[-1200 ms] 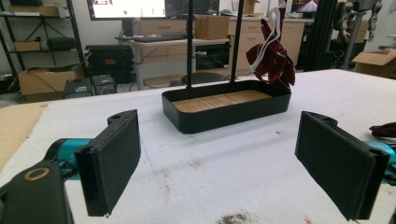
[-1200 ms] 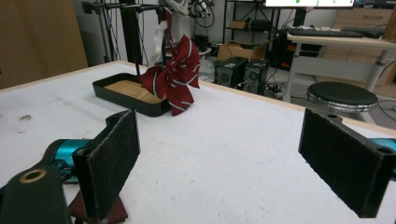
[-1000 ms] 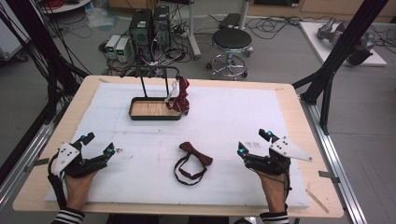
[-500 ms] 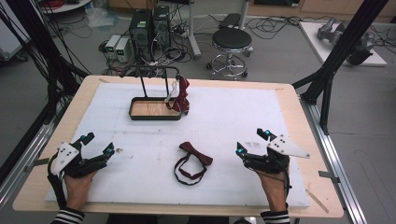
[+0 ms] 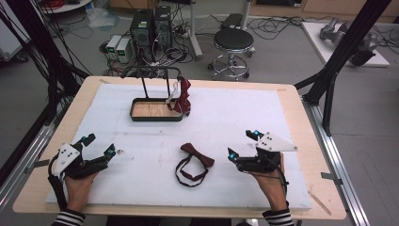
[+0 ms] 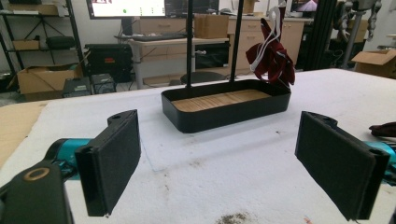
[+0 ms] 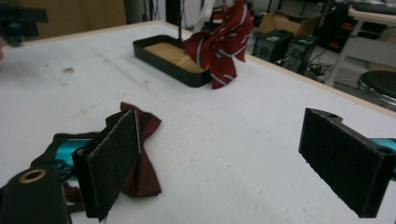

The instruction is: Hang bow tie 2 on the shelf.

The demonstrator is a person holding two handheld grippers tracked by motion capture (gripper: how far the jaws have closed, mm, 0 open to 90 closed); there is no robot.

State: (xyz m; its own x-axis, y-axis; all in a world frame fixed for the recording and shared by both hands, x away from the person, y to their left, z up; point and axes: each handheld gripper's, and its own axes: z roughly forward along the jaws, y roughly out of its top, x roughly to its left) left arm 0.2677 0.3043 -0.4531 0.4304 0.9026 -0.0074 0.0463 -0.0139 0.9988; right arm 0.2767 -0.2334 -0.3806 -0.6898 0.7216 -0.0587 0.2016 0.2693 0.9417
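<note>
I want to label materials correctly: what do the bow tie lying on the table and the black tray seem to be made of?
The bow tie looks like dark red woven fabric, matte and softly folded, with a thin dark strap. The black tray has smooth, slightly glossy walls, probably painted metal or plastic; its floor looks like light wood, showing grain lines.

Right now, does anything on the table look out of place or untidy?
Mostly tidy. The dark red bow tie lies loose on the white mat, its strap in an uneven loop, while a striped bow tie hangs on the black stand. Small dirt specks mark the mat near the left gripper.
</note>
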